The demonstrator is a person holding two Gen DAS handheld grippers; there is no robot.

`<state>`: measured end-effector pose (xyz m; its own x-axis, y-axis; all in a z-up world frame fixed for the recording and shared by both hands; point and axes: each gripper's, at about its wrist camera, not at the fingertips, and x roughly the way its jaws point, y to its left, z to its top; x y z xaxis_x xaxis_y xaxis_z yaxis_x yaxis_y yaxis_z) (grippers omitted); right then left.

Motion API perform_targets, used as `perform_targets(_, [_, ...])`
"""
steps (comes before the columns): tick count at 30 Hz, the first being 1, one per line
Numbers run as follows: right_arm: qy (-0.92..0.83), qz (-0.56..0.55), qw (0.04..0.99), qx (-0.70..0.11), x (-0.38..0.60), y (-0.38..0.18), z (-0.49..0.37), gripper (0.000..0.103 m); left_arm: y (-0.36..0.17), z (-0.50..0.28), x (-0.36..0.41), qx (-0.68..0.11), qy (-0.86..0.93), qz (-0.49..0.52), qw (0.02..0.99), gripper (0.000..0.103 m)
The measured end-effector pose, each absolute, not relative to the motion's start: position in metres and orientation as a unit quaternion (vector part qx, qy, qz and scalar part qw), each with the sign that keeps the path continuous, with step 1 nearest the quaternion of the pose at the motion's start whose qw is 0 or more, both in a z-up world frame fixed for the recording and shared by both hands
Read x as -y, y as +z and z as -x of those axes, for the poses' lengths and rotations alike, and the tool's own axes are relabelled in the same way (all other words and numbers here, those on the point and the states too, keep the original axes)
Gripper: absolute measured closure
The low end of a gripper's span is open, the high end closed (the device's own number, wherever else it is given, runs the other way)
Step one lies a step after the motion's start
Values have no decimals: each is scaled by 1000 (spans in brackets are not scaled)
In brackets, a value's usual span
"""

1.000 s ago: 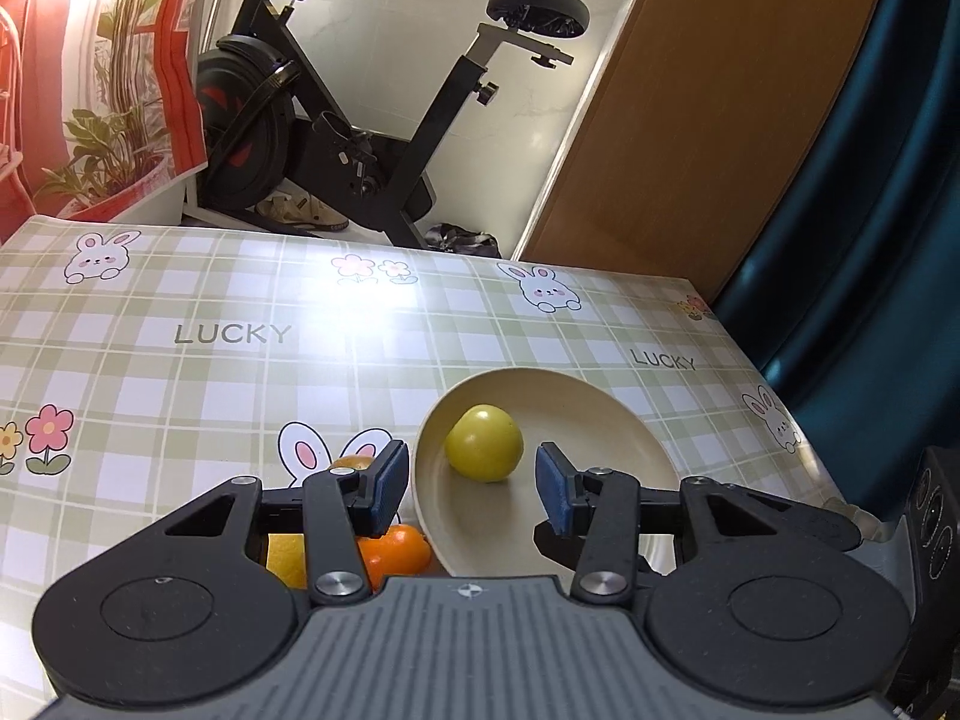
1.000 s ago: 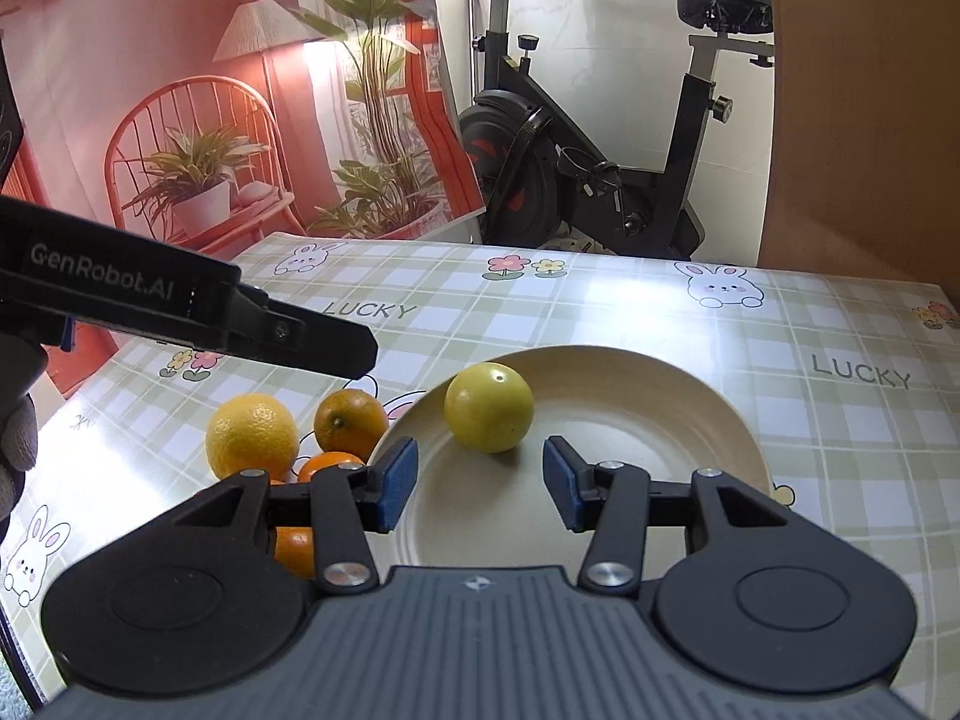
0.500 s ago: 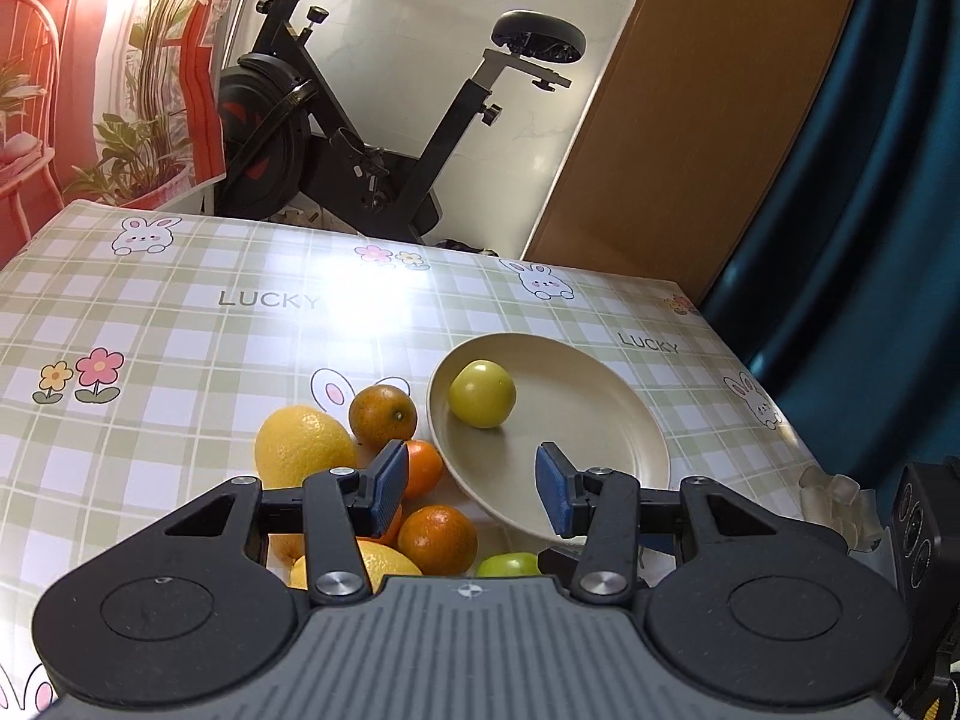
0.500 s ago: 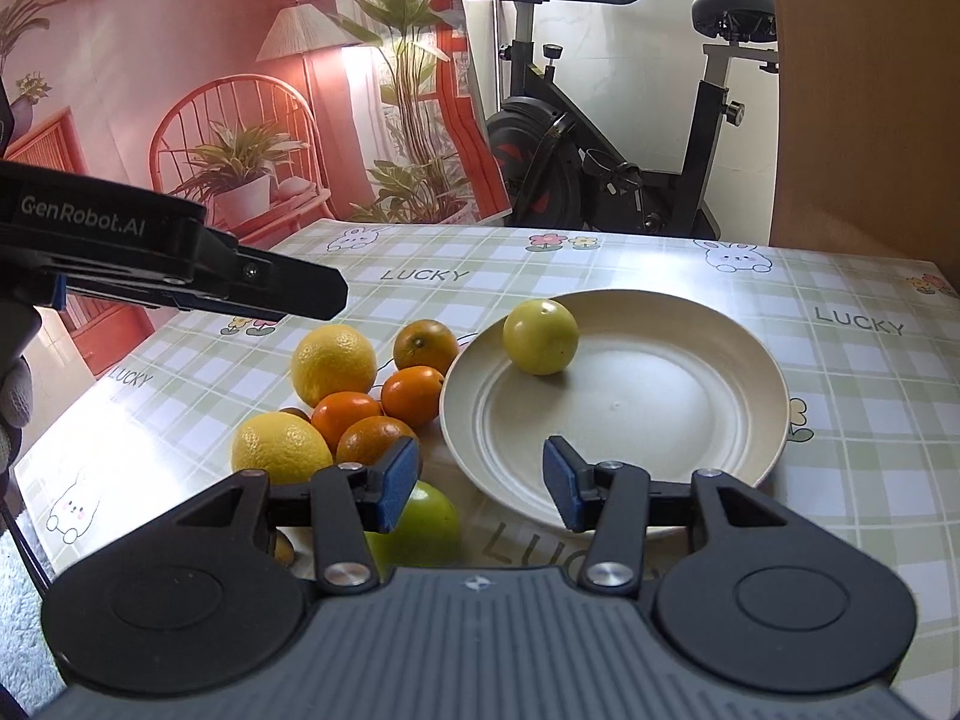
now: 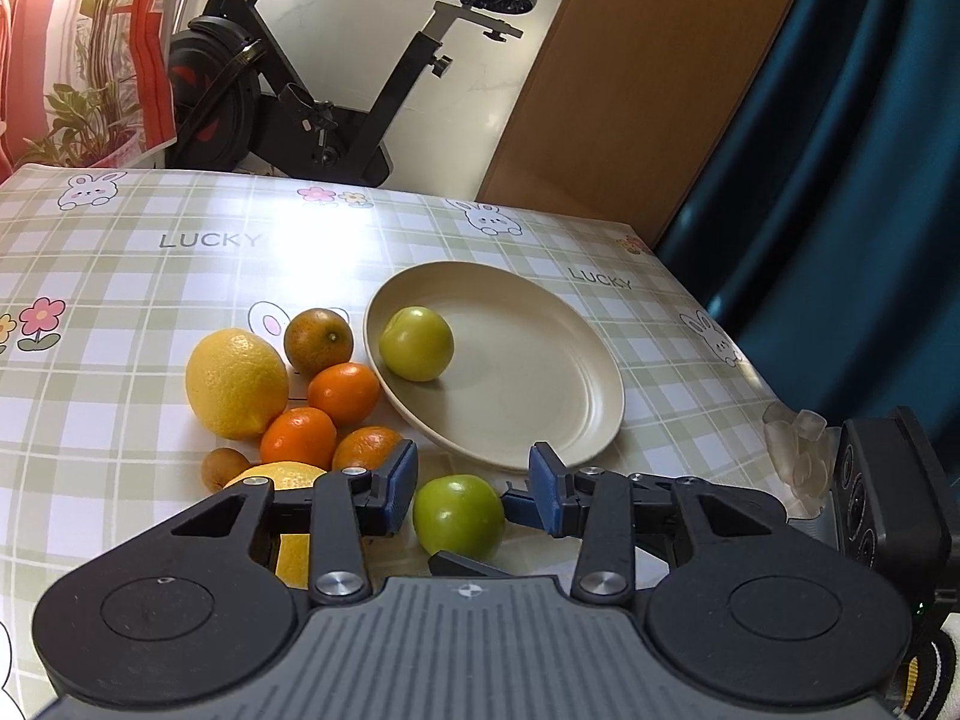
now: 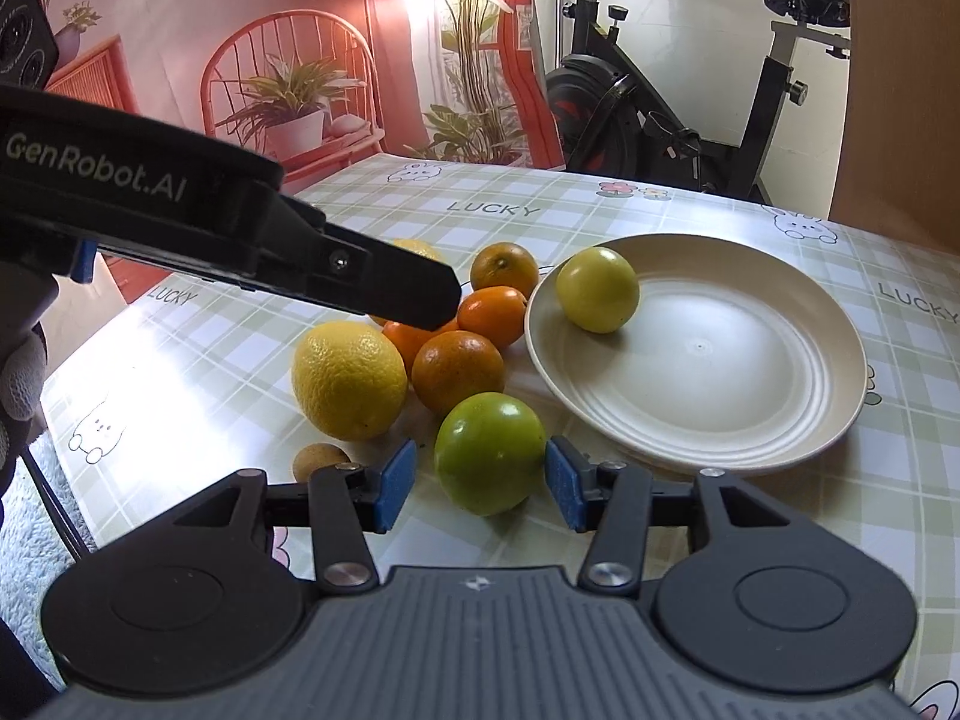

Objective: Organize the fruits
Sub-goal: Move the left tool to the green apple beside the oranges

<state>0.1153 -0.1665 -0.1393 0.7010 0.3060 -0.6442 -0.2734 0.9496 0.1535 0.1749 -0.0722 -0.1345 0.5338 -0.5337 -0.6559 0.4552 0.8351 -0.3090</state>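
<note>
one yellow-green round fruit (image 6: 597, 289) sits on the cream round plate (image 6: 780, 420); eight wait on the table (image 5: 150, 276). right tool (image 6: 480, 483) opening around the green fruit (image 6: 489, 453), untouched; left tool (image 5: 474, 483) closing, empty.

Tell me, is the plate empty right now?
No, one yellow-green fruit sits on the plate near its far left edge.

Two lemons (image 5: 236, 383), four oranges (image 5: 343, 393), two green fruits (image 5: 459, 517), one plate (image 5: 564, 420).
</note>
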Motion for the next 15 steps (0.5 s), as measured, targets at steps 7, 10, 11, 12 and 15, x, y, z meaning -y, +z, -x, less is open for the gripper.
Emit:
perform_targets(7, [156,-30,918,-363,171,-149,-117,52,-156,-178,88,-418,-284,27,863,60])
perform_targets(10, [154,-34,918,-364,172,-152,-119,52,-159,-179,88,-421,-282,26,862,60])
perform_targets(11, [154,-36,918,-365,173,-153,-119,52,-161,-180,87,-423,-281,26,861,60])
perform_targets(12, [154,-37,917,-365,172,-154,-119,52,-162,-182,87,-425,-277,27,861,60])
perform_targets(15, [155,-40,916,-367,171,-156,-119,52,-166,-184,87,-431,-268,26,861,60])
